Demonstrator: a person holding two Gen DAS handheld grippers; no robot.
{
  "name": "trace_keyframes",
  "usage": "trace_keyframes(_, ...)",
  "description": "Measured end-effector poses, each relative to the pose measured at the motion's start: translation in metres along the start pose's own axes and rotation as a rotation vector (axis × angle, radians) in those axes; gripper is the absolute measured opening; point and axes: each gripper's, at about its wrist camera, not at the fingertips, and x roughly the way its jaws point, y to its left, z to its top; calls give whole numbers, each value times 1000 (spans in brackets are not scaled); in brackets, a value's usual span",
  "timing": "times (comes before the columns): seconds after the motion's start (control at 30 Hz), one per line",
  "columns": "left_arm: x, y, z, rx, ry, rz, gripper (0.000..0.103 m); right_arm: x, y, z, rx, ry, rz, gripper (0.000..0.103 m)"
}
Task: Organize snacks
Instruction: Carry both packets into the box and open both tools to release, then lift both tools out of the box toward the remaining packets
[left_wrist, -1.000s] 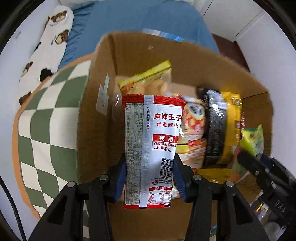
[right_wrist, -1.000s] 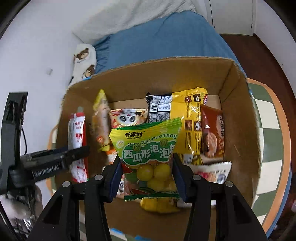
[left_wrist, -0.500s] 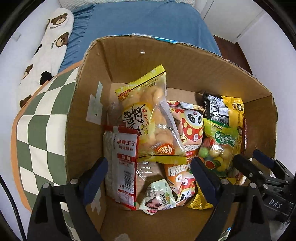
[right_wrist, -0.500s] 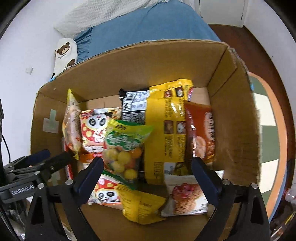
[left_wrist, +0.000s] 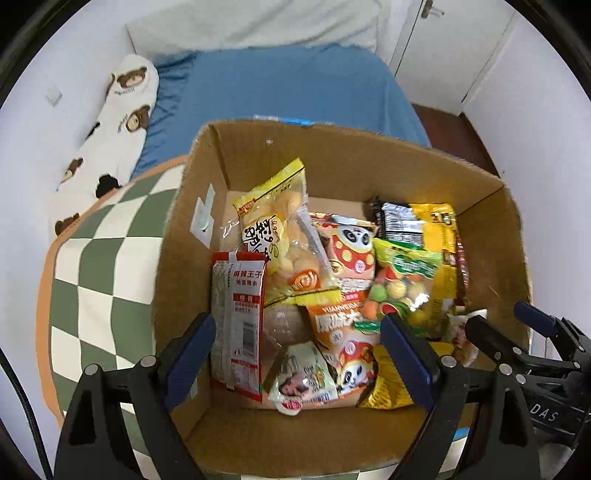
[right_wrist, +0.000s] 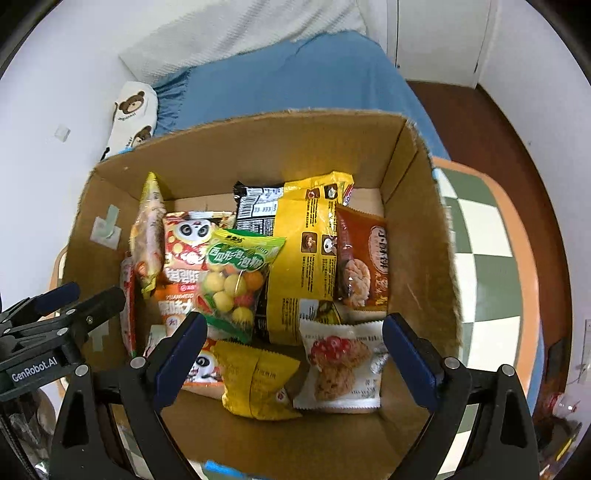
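An open cardboard box (left_wrist: 354, 151) (right_wrist: 258, 136) holds several snack packets. A red and silver packet (left_wrist: 238, 317) stands against the box's left wall. A green candy bag (left_wrist: 400, 288) (right_wrist: 234, 280) lies on the pile in the middle. My left gripper (left_wrist: 297, 363) is open and empty above the box's near left side. My right gripper (right_wrist: 291, 363) is open and empty above the near middle. Each gripper shows at the edge of the other's view.
The box stands on a green and white checkered surface (left_wrist: 92, 258) with an orange rim (right_wrist: 517, 206). A blue bed (left_wrist: 277, 88) and a bear-print pillow (left_wrist: 110, 125) lie behind. White walls and a door are further back.
Both grippers opened and let go: the red and silver packet and the green candy bag dropped into the box. Both grippers then pulled up and back from the box.
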Motion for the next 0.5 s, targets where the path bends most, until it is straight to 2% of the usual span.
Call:
trace_keyframes(0.2,-42,-3,-29,4,-118,14,91,-40,8,-26,-25,-85,0,98)
trace_keyframes(0.5,-101,-5,-73,4,-251,18,91,-99,18,-68,-44,-213,10,98)
